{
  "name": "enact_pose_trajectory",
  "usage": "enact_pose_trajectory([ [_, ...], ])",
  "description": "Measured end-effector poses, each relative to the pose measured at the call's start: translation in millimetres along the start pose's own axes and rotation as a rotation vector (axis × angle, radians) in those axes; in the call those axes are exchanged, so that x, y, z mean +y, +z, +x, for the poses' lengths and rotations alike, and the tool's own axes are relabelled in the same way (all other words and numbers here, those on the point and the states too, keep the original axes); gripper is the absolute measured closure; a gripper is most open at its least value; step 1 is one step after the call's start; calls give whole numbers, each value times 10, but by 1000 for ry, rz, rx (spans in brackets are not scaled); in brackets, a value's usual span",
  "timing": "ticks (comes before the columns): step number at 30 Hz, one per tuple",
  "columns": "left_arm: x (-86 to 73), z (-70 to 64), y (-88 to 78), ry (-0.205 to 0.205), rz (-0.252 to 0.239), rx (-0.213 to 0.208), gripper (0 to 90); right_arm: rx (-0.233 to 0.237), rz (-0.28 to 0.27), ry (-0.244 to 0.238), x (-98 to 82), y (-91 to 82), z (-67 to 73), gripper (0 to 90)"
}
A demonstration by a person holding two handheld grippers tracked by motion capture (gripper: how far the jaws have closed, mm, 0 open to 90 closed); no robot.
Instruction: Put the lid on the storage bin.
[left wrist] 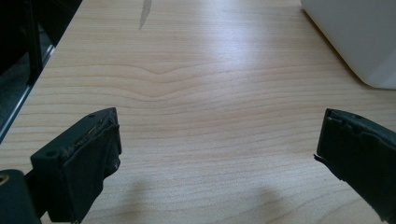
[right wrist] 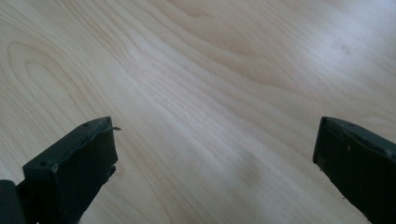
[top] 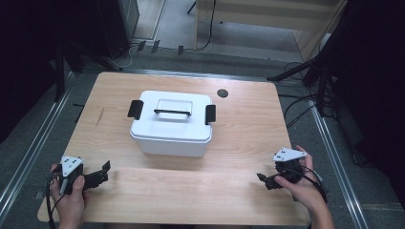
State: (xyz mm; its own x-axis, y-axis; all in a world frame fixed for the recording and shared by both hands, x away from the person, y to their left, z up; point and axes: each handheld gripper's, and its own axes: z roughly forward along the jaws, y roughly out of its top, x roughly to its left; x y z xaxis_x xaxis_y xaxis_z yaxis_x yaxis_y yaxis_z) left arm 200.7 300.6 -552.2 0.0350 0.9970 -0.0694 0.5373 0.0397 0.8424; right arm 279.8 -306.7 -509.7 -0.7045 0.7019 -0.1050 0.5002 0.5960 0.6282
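A white plastic storage box [top: 171, 123] stands at the middle of the wooden table [top: 239, 191]. Its lid is on, with a black carry handle [top: 172, 112] on top and a black latch at each end. My left gripper [top: 104, 171] rests open near the table's front left corner, well short of the box; the box's white corner [left wrist: 359, 37] shows at the upper right of the left gripper view, beyond the gripper [left wrist: 217, 135]. My right gripper [top: 263, 180] stands open near the front right, above bare wood [right wrist: 215, 93], with nothing between its jaws [right wrist: 215, 140].
A small black round disc [top: 222, 93] lies on the table behind the box to the right. Black stands and cables [top: 305, 71] crowd the floor past the far right edge. A metal rail [top: 28, 152] runs along the floor at the left.
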Motion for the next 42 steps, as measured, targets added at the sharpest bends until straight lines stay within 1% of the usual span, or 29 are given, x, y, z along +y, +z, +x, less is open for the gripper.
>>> enact_pose_trajectory([
  [2, 0, -2, -2, 3, 1, 2, 4, -5, -2, 13, -88, 10, 2, 0],
  [3, 0, -2, -2, 3, 1, 2, 4, -5, -2, 13, -88, 10, 2, 0],
  [5, -1, -5, -2, 6, -2, 1, 4, -7, -8, 37, -198, 10, 2, 0],
  [7, 0, -6, -3, 8, 0, 3, 4, -10, -10, 38, -228, 9, -2, 0],
  [8, 0, -7, -3, 8, -1, 4, 4, -18, -18, 54, -283, -4, -3, 0],
  [9, 0, -7, -3, 8, -1, 4, 4, -18, -18, 54, -283, -4, -3, 0],
  [10, 0, -7, -3, 7, -2, 5, 4, -18, -39, 74, -337, -22, -17, 0],
  [12, 0, -8, -4, 9, 0, 6, 4, -24, -56, 105, -390, -34, -26, 0],
  [14, 1, -9, -6, 10, 2, 6, 4, -28, -66, 114, -416, -39, -29, 9],
  [16, 0, -8, -5, 10, 0, 5, 4, -41, -89, 141, -488, -45, -21, 20],
  [17, 0, -8, -5, 10, 0, 5, 4, -48, -95, 147, -508, -46, -13, 20],
  [20, 1, -8, -6, 11, 3, 5, 4, -59, -108, 155, -533, -43, 6, 20],
  [21, 1, -8, -6, 10, 2, 6, 4, -68, -135, 167, -547, -54, 29, 21],
  [22, 1, -8, -6, 10, 2, 6, 4, -71, -150, 176, -551, -58, 38, 21],
  [23, 0, -8, -4, 9, -1, 5, 4, -71, -150, 176, -551, -58, 38, 21],
  [24, 0, -7, -4, 9, 0, 5, 4, -81, -178, 193, -562, -60, 51, 22],
  [28, 1, -7, -4, 10, 2, 5, 4, -92, -199, 210, -592, -53, 63, 21],
  [30, 2, -8, -4, 10, 4, 5, 4, -97, -208, 230, -628, -41, 63, 21],
  [32, 1, -9, -4, 11, 3, 3, 4, -92, -224, 259, -658, -42, 66, 23],
  [33, 1, -12, -3, 12, 2, 6, 4, -100, -240, 263, -665, -55, 75, 26],
  [34, 1, -16, -1, 13, 3, 7, 4, -98, -247, 256, -672, -65, 97, 26],
  [37, 1, -16, 0, 12, 3, 8, 4, -120, -237, 252, -667, -60, 115, 26],
  [42, 2, -15, 3, 12, 8, 8, 4, -124, -229, 271, -666, -52, 98, 26],
])
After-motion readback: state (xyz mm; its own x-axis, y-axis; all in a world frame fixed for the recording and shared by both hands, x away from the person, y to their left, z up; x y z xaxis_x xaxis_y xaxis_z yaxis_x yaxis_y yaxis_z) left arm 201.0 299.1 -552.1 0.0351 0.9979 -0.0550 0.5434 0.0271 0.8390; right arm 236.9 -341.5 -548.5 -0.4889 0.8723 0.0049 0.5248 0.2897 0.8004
